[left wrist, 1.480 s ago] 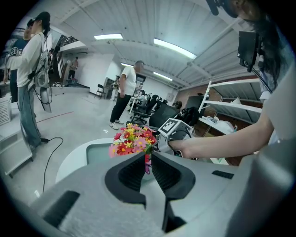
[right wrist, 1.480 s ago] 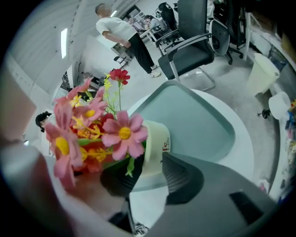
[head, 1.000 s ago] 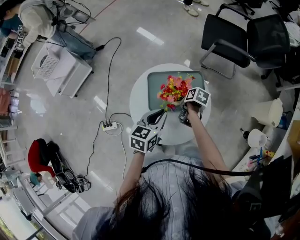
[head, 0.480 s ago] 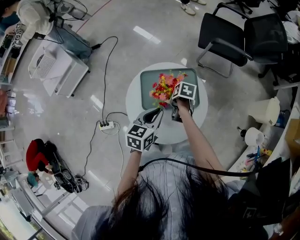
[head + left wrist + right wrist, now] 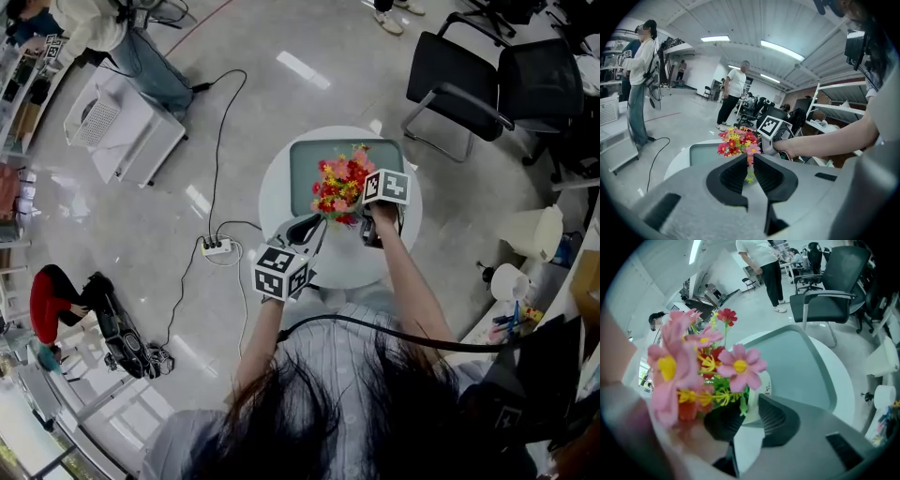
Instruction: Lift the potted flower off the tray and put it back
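Note:
The potted flower (image 5: 340,183), a bunch of pink, red and yellow blooms in a small white pot (image 5: 753,403), hangs over the near edge of the grey-green tray (image 5: 314,159) on the round white table (image 5: 281,192). My right gripper (image 5: 375,223) is shut on the pot, with one dark pad on each side of it (image 5: 750,418). My left gripper (image 5: 305,234) hovers over the table's near left edge, short of the flowers (image 5: 738,140). Its jaws (image 5: 748,161) stand almost together with nothing held.
Two black chairs (image 5: 464,80) stand beyond the table on the right. A power strip (image 5: 217,247) with a cable lies on the floor to the left, near a white cabinet (image 5: 122,131). A white bin (image 5: 536,225) sits at right. People stand in the background.
My right gripper and the flowers drifted slightly left over the tray, then back to the near right. The left gripper has hardly moved.

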Tool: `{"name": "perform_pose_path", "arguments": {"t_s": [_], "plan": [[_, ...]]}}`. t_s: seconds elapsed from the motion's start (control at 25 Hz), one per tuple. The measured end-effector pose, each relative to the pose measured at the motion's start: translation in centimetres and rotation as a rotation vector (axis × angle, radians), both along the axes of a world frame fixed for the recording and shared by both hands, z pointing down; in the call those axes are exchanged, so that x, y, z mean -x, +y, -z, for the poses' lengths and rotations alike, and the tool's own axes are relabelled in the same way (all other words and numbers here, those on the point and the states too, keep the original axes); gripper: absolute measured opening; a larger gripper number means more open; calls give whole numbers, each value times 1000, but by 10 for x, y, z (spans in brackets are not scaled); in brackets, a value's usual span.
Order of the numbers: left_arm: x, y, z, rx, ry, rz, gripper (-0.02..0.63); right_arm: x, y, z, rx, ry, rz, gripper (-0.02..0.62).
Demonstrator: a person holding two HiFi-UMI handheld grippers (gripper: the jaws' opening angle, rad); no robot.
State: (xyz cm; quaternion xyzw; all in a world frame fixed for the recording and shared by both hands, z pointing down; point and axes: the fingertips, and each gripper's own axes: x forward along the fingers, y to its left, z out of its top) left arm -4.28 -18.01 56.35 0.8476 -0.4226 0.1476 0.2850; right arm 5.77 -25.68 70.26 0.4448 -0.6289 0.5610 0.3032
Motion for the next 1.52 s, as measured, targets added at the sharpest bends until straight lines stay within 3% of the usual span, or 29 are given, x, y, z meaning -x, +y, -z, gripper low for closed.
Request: {"name": "perform_pose_path", "arguments": {"t_s": [0.72, 1.52], "plan": [[11, 2, 0, 2, -4, 28, 44, -8, 9, 15, -71, -57, -40, 72], [33, 13, 6, -23, 4, 18, 44, -5, 23, 76, -192, -138, -74, 72]]}}
